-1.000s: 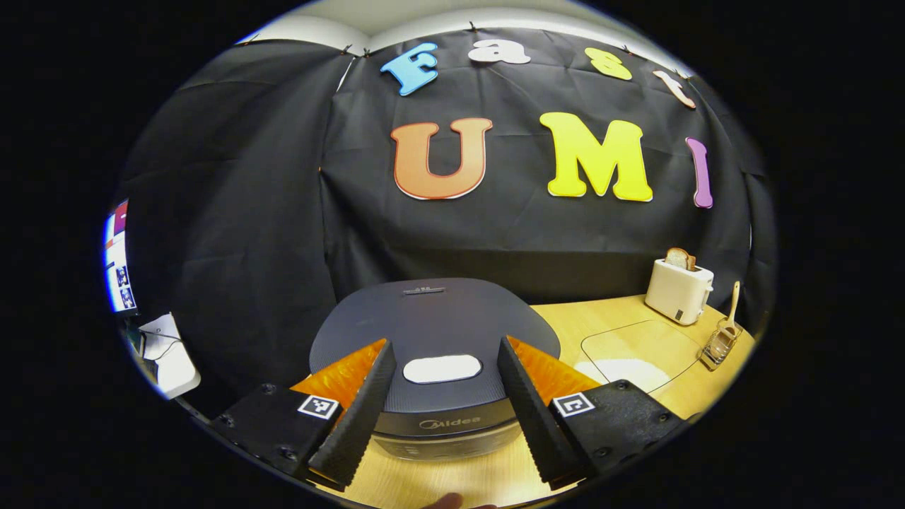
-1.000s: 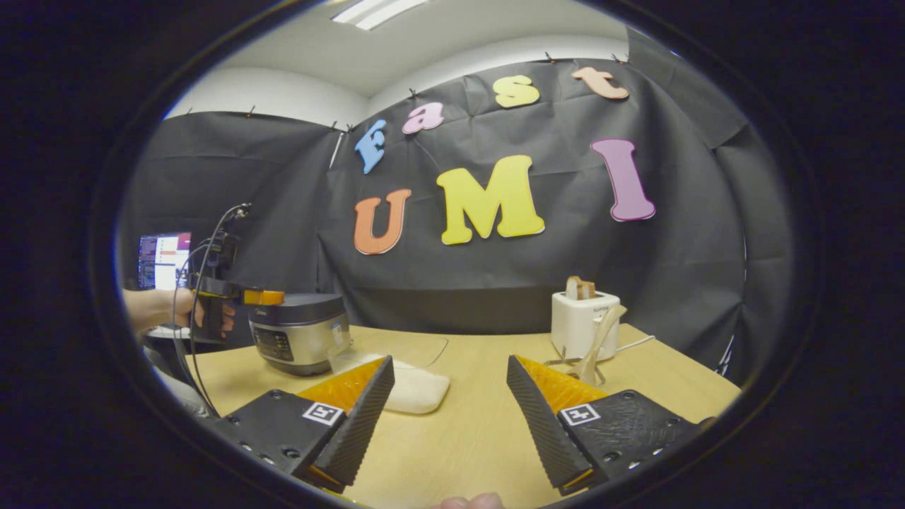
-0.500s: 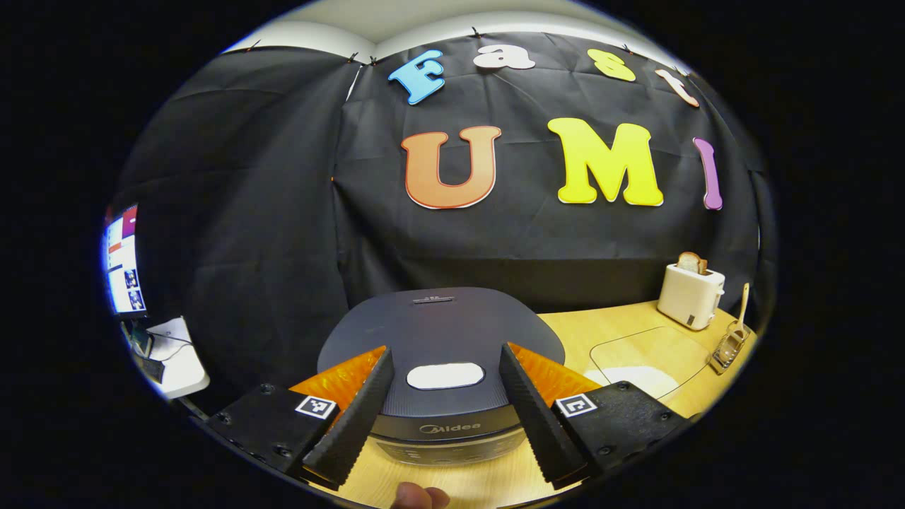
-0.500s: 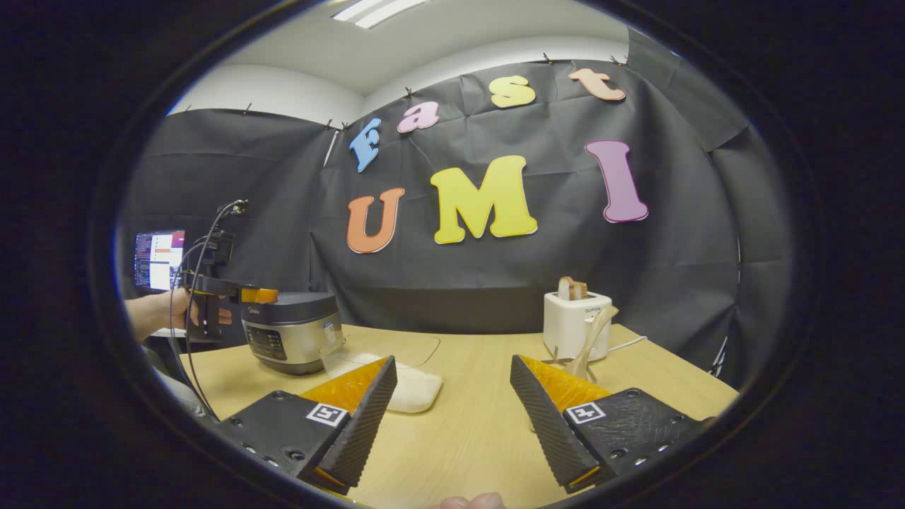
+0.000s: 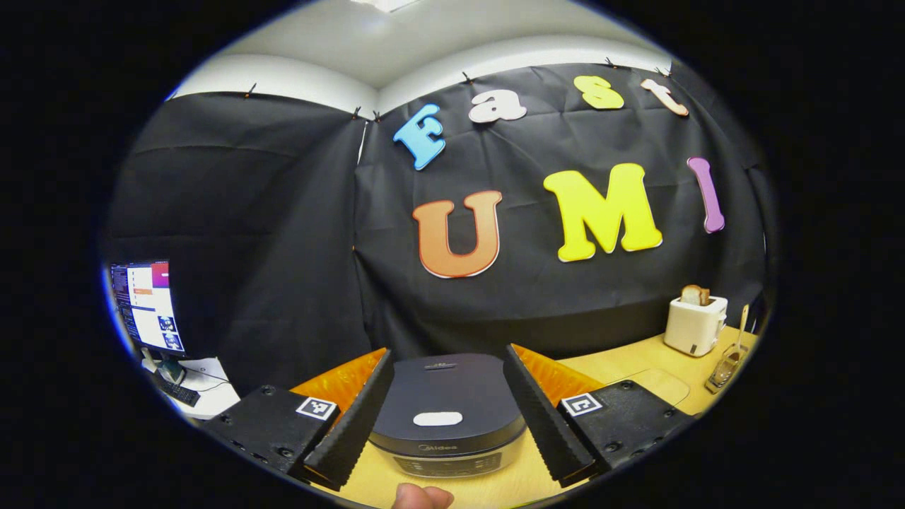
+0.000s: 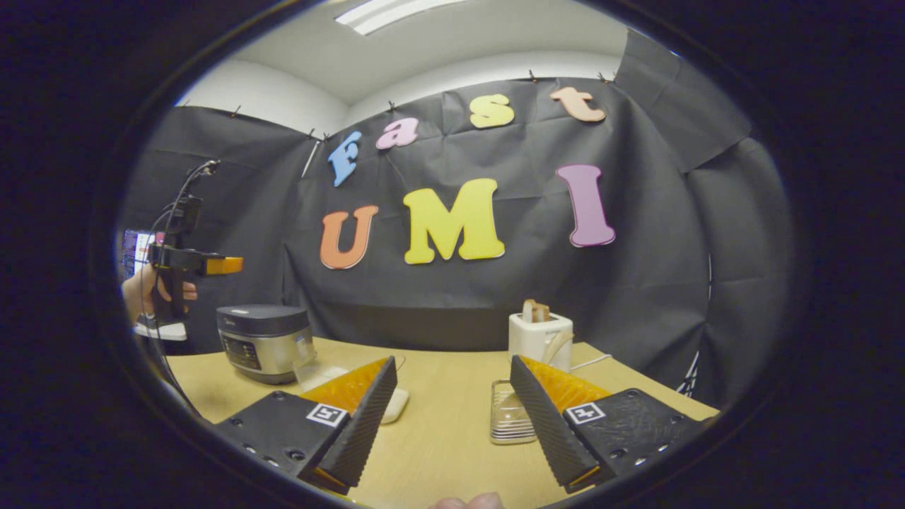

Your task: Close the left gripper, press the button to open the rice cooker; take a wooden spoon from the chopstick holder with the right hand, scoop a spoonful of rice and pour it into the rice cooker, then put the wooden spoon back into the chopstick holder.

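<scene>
The dark rice cooker (image 5: 442, 403) stands with its lid down, the white button (image 5: 438, 418) on top. My left gripper (image 5: 452, 463) hovers open above and in front of it, one finger on each side, touching nothing. The right gripper view has the cooker (image 6: 263, 341) far left, with the left gripper (image 6: 230, 265) raised above it in a hand (image 6: 141, 293). My right gripper (image 6: 452, 466) is open over the table. The chopstick holder (image 6: 509, 418) sits just ahead of its right finger. The wooden spoon (image 5: 739, 326) stands in the holder (image 5: 725, 367). White rice (image 6: 394, 404) lies partly behind the left finger.
A white toaster (image 6: 540, 336) with toast stands behind the chopstick holder, its cable trailing right. A clear container (image 5: 657, 385) lies between cooker and toaster. A monitor (image 5: 145, 307) glows at far left beyond the wooden table (image 6: 445, 382).
My left gripper has lifted up and back from just over the cooker lid, still open. My right gripper has moved closer to the chopstick holder. The lid stays down.
</scene>
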The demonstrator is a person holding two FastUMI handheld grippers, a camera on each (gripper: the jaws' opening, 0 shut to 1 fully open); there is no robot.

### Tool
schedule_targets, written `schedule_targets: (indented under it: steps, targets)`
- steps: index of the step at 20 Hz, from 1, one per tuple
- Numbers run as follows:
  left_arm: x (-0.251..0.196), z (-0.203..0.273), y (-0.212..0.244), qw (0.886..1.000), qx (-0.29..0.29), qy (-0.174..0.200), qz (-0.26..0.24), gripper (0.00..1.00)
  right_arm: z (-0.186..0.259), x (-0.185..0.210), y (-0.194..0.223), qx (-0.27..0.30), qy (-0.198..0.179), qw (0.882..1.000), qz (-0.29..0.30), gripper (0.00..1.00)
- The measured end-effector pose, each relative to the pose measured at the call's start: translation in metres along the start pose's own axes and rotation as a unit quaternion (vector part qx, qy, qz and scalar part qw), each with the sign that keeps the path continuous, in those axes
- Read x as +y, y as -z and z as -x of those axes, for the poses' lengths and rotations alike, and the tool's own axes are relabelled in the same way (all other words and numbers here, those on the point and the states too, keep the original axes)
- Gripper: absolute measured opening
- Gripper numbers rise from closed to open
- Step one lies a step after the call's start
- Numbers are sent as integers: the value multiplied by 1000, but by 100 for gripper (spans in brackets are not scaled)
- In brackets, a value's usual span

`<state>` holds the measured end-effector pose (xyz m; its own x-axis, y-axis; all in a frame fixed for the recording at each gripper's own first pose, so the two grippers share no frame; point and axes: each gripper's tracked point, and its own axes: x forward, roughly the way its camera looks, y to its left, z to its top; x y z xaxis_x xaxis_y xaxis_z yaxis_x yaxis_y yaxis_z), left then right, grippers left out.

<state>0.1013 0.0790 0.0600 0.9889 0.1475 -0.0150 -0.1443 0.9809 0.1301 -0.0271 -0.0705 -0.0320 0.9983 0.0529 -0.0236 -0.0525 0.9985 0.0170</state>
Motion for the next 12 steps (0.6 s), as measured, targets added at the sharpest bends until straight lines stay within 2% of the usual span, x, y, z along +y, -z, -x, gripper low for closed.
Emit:
schedule_targets:
  steps: [1,2,3,4,5,6,7,8,9,10,12]
  targets:
    - [-13,11,-11,1000,-12,8,5,99,1,-2,-8,-6,4,1000,2,96]
    - [-23,23,-19,1000,-22,14,9,99,2,-3,-17,-13,8,1000,5,92]
    - [-34,36,-26,999,-30,20,12,95,3,-4,-25,-18,13,1000,8,92]
    - [-44,53,-36,999,-41,25,15,99,4,-5,-30,-22,18,1000,8,92]
    - [-58,70,-41,998,-56,34,17,94,5,-3,-36,-27,20,999,5,92]
    - [-71,82,-44,997,-65,42,16,95,8,2,-42,-32,19,999,4,96]
    - [-82,96,-42,996,-72,46,10,94,10,4,-47,-38,20,999,8,96]
    - [-92,109,-36,996,-68,51,4,99,12,5,-51,-44,23,999,14,96]
    - [-102,120,-31,996,-66,59,4,99,16,7,-55,-49,24,998,17,92]
    - [-110,129,-26,996,-60,61,6,98,19,11,-57,-52,23,998,18,95]
    - [-126,145,-12,997,-43,69,20,99,28,19,-61,-58,22,998,15,96]
